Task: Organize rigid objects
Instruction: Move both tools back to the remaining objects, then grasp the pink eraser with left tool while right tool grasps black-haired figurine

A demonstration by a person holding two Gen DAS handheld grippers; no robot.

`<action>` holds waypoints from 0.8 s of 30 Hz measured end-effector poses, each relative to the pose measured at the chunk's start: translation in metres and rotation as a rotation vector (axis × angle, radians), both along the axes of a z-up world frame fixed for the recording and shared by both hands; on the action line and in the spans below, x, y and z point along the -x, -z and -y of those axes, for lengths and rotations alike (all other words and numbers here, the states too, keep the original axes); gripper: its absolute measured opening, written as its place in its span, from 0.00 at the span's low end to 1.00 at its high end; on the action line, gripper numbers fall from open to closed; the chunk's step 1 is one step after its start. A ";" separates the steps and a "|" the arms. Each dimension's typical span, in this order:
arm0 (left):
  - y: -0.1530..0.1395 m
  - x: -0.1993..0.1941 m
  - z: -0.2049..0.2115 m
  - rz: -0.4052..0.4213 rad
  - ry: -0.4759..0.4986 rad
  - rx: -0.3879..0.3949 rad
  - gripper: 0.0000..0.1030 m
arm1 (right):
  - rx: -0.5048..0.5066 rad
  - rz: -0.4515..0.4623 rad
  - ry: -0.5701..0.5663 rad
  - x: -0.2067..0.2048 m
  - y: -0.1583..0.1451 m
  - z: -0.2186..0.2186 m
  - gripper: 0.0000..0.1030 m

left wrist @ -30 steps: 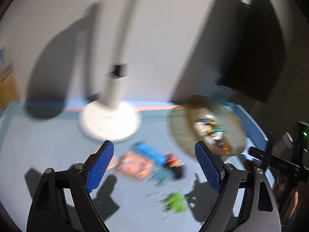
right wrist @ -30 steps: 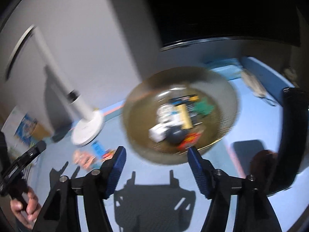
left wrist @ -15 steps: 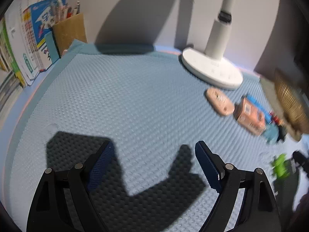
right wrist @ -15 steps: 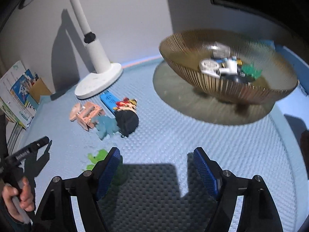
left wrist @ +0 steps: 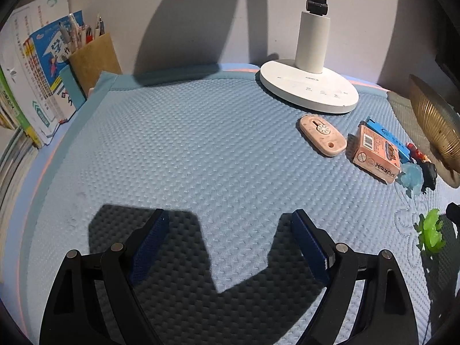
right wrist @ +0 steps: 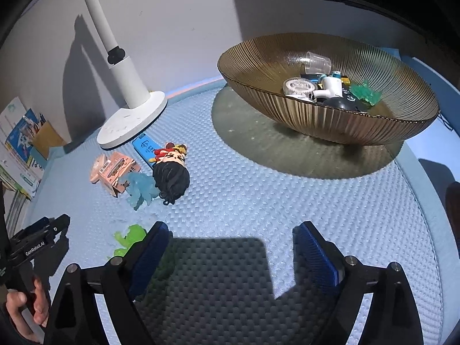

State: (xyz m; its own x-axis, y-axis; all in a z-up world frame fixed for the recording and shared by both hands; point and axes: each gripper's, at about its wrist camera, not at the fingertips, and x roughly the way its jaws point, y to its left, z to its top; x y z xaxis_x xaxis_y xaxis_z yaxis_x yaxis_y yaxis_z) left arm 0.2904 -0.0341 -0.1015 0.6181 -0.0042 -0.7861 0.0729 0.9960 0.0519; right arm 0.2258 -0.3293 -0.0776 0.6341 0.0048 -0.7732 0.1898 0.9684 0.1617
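Both your left gripper (left wrist: 227, 247) and right gripper (right wrist: 230, 253) hang wide open and empty, the right's jaws just widened, probably for the loose toys (right wrist: 169, 172) lying beside the bowl (right wrist: 287, 109).

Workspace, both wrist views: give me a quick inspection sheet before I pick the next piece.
Surface: blue dimpled mat, bare under both grippers.
Job's things: ribbed amber bowl already holds small pieces; outside it lie a pink oval tag, pink box, blue card, pale blue figure, dark-haired doll, green figure.
Clutter: white lamp base.
Grippers: left gripper open, empty; right gripper open, empty, its jaws just opened wider.
Cables: nothing seen.
Surroundings: pen holder, books, wall.
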 end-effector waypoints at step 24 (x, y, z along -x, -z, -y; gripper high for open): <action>-0.021 -0.095 0.055 -0.120 0.143 0.253 0.79 | 0.016 -0.083 -0.133 -0.069 -0.024 -0.040 0.64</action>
State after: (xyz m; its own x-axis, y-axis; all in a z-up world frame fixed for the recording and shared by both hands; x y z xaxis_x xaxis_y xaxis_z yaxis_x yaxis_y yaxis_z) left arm 0.3849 -0.0887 -0.0810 0.4999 -0.2890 -0.8165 0.2036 0.9555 -0.2135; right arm 0.2951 -0.2890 -0.0535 0.5627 0.0718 -0.8235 0.0715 0.9883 0.1350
